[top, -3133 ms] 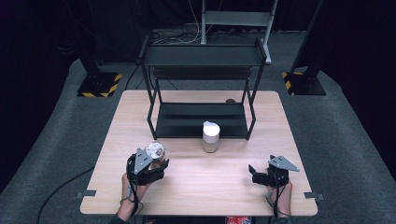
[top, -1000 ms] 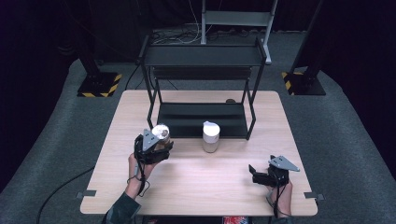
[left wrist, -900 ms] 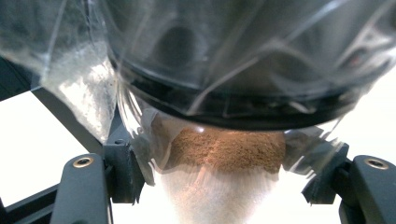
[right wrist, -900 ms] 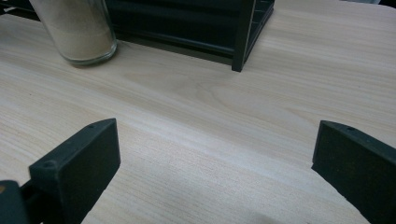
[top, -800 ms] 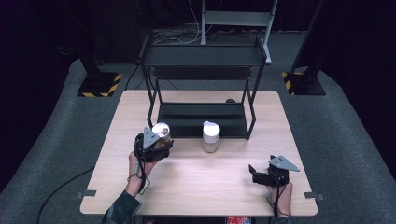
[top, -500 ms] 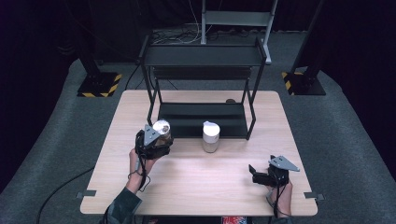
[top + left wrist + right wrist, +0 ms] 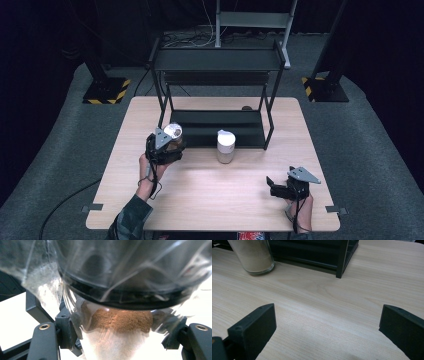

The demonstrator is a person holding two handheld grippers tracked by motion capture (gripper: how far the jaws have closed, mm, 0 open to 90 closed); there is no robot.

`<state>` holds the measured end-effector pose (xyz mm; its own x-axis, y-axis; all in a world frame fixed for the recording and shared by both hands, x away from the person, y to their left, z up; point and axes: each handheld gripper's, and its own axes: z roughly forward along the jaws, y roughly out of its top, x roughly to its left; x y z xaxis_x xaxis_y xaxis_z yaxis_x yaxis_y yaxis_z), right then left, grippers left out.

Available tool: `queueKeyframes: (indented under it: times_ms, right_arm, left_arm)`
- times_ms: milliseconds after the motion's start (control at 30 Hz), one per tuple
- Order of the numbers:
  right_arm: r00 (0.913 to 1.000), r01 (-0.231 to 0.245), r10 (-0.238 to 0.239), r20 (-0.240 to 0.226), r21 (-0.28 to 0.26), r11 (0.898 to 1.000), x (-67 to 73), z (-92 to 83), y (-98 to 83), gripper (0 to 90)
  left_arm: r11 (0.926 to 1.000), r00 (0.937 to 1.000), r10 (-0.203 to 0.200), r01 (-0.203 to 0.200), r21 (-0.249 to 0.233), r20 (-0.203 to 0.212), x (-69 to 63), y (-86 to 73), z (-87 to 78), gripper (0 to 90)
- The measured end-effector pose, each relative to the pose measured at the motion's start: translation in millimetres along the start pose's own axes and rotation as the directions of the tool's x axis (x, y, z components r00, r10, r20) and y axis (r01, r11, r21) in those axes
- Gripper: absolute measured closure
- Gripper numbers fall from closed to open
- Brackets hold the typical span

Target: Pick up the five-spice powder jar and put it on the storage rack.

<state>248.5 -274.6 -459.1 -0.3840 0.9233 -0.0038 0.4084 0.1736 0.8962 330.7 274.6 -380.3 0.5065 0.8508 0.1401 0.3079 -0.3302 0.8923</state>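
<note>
At the left front of the table (image 7: 210, 195), your left gripper (image 7: 169, 145) is clamped on a glass jar (image 7: 173, 136), held just in front of the left leg of the black rack (image 7: 215, 90). From above, the jar shows a pale round top and a brownish body; whether it hangs clear of the wood or rests on it cannot be told. Seen through your left gripper view, the jar (image 7: 120, 320) sits squeezed between the two black jaws, with brown powder inside and a dark band higher up. Crinkled clear film lies over its upper part and blurs everything behind it. No label, brand or writing can be read on it.

Your right gripper (image 7: 285, 187) rests low at the right front of the table, jaws spread wide with nothing between them, and the right gripper view shows bare wood grain in that gap (image 7: 327, 322).

A second jar (image 7: 226, 146) with a white lid stands just in front of the rack's lower shelf, well apart from both grippers. Your right gripper view cuts it off at the top edge (image 7: 253, 257), leaving its lower glass and pale tan powder; no lettering is visible. A small dark object (image 7: 246, 107) behind the rack is too small to identify.
</note>
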Motion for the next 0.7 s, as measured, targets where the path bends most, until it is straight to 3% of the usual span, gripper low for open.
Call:
queueKeyframes:
  times_ms: [700]
  right_arm:
    - [1.0,-0.002,0.002,0.0,0.001,1.0,0.1,0.0,0.2,0.0]
  left_arm:
    - [1.0,0.9999,0.004,-0.004,-0.009,-0.011,6.4,18.4,10.3,30.2]
